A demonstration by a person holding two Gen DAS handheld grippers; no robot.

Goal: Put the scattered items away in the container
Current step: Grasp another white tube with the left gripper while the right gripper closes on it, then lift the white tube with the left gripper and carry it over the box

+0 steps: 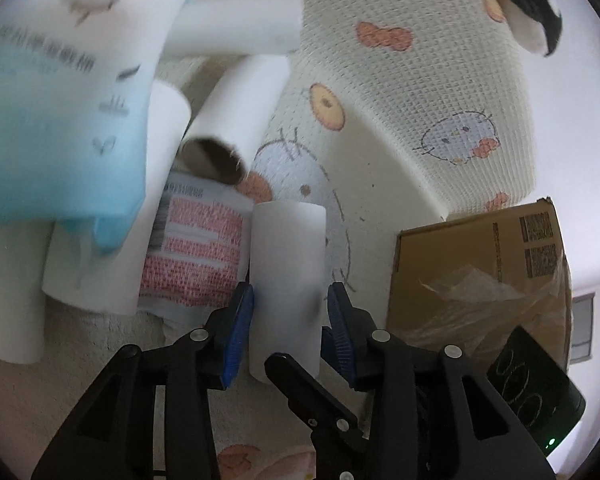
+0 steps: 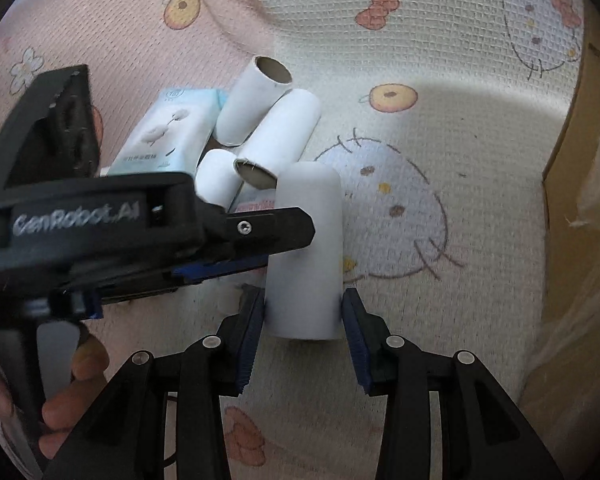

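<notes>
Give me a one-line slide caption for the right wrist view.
Right gripper straddles a white roll on the cartoon-print blanket, the left gripper alongside.

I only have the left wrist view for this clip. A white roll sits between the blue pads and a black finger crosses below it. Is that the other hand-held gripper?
Observer: Yes. In the right wrist view the right hand-held gripper has a pad against each side of the white roll, at the end nearest its camera.
Operator: Where does the left one sit on the roll?
Observer: The left hand-held gripper comes in from the left of that picture and crosses the roll farther along than the right one's pads.
Operator: Is anyone visible?
Observer: Only fingers, wrapped around the left one's handle at the lower left edge.
</notes>
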